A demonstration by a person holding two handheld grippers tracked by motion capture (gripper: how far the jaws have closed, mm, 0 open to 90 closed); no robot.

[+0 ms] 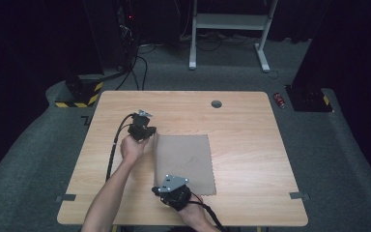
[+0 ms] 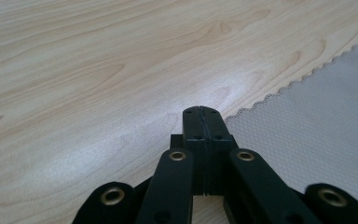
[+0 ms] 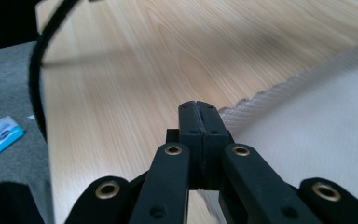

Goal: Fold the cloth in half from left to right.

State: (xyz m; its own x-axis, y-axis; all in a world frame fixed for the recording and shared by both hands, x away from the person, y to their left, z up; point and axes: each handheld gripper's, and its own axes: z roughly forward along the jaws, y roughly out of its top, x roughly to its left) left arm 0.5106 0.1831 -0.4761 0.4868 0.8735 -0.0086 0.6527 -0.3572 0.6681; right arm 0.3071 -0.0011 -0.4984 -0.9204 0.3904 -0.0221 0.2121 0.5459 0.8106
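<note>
- While the table (image 1: 251,145) is the largest thing in the high view, the work on it looks barely begun: the cloth (image 1: 188,162) lies near the table's middle, a little toward the person's side, spread nearly flat and unfolded.
- Only the cloth's left edge seems raised off the wood, which I judge to be the start of a lift or fold; everything after that is left to do.
- Around the cloth the table is bare on all sides, with the widest free wood to the cloth's right and beyond its far edge, so there is room to carry the left edge across.
- A small round grommet (image 1: 216,104) sits well beyond the cloth's far edge, out of the way.
- The table's near edge lies close behind the cloth's near side, so the near hand has little room to draw back.
- At the cloth's far left corner, the left gripper (image 1: 141,131) has its jaws pressed together; in the left gripper view (image 2: 200,112) the scalloped hem (image 2: 279,91) runs right up to the tips, so it appears to pinch that corner.
- At the cloth's near left corner, the right gripper (image 1: 174,191) is likewise clamped; in the right gripper view (image 3: 198,106) the hem (image 3: 261,95) rises from the tips, so it seems to hold that corner.
- A black cable (image 3: 39,74) curves over the wood left of the cloth.
</note>
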